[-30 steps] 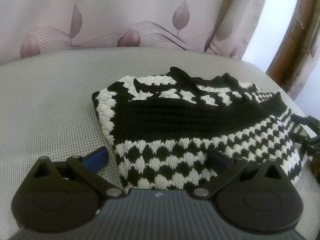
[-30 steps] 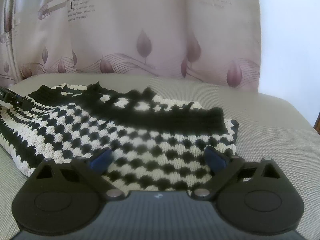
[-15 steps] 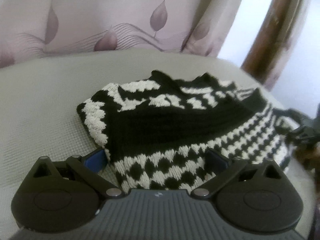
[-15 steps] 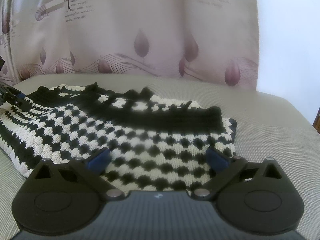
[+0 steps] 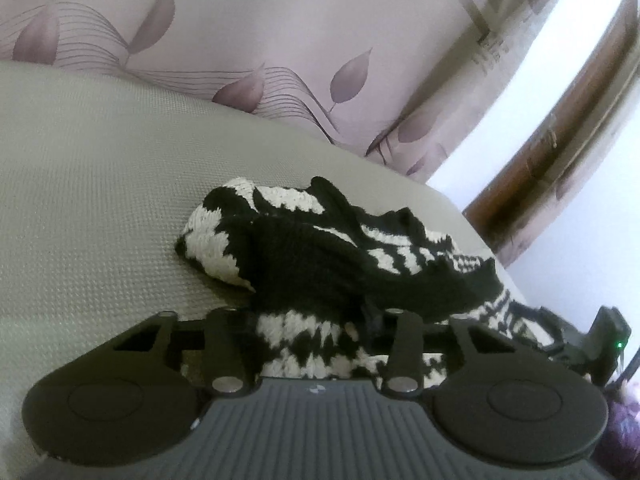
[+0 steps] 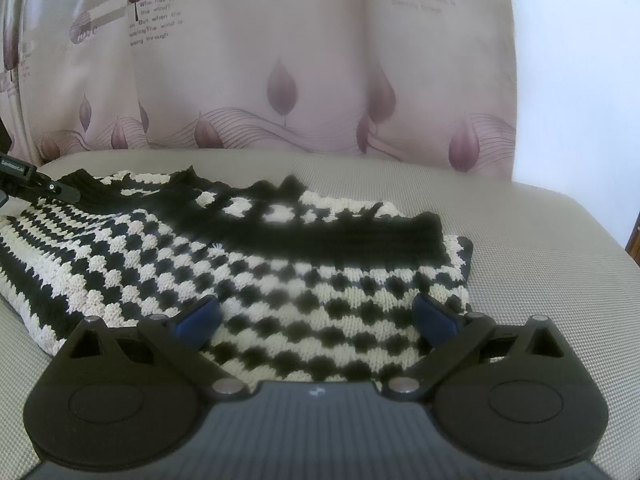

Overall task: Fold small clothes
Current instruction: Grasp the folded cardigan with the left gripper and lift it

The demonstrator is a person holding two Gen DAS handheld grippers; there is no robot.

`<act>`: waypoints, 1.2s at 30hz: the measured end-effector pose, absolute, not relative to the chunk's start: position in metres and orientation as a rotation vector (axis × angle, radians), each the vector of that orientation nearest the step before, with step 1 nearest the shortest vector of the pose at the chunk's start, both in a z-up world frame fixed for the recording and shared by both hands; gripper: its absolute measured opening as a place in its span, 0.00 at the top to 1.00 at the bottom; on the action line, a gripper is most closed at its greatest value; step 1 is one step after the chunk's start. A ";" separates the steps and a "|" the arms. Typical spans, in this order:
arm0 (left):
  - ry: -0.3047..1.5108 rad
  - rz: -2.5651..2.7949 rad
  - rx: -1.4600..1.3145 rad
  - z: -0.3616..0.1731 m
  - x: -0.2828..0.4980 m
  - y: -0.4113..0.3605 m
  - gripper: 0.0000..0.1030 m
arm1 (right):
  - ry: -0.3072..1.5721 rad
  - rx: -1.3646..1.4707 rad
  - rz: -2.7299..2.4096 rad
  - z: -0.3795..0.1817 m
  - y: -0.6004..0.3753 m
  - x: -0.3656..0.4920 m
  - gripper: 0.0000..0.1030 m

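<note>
A black and white checked knitted garment lies on a grey cushion. My left gripper is shut on the garment's near edge, and the knit bunches up between its fingers. My right gripper is open and low over the garment's near right part, with a blue pad on each side. The left gripper's black tip shows at the far left of the right wrist view. The right gripper's body shows at the right edge of the left wrist view.
A pink curtain with a leaf pattern hangs behind the cushion. A brown wooden frame and a bright window stand to the right. Bare grey cushion lies left of the garment.
My left gripper has shut on the garment's edge and tilted, bunching the knit up. My right gripper has stayed open in about the same place.
</note>
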State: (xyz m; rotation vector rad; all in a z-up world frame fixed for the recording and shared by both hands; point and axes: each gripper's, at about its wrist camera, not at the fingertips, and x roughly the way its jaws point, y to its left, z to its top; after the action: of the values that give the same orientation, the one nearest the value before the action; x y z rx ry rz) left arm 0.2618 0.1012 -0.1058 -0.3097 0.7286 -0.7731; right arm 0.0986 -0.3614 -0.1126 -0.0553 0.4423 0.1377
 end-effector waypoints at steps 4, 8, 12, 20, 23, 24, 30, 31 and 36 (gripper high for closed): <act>0.714 -0.710 -0.315 -0.088 0.247 0.086 0.71 | 0.425 -0.015 0.150 -0.111 -0.367 0.096 0.00; 0.727 -0.681 -0.388 -0.064 0.234 0.068 0.73 | 0.391 0.031 0.153 -0.109 -0.374 0.091 0.00; 0.727 -0.726 -0.412 -0.037 0.214 0.030 0.74 | 0.326 0.102 0.152 -0.107 -0.385 0.082 0.00; 0.782 -0.868 -0.482 -0.055 0.182 -0.060 0.82 | 0.217 0.689 0.390 -0.107 -0.427 0.055 0.00; 0.749 -0.888 -0.531 -0.073 0.179 -0.066 0.85 | 0.259 0.811 0.514 -0.112 -0.418 0.053 0.00; 0.724 -0.908 -0.556 -0.076 0.177 -0.063 0.84 | 0.272 0.822 0.543 -0.113 -0.414 0.052 0.00; 0.628 -0.958 -0.665 -0.064 0.159 -0.032 0.61 | 0.336 0.868 0.618 -0.119 -0.393 0.060 0.00; 0.616 -0.957 -0.651 -0.058 0.156 -0.030 0.45 | 0.347 0.882 0.625 -0.120 -0.390 0.062 0.00; 0.535 -0.912 -0.645 -0.044 0.140 0.001 0.18 | 0.412 0.946 0.614 -0.123 -0.370 0.079 0.00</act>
State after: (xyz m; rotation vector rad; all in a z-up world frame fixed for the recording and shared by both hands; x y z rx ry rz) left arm 0.1400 0.0014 -0.0438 -0.6451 0.5349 -0.9117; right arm 0.0793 -0.3696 -0.1234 0.9463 0.4118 0.6136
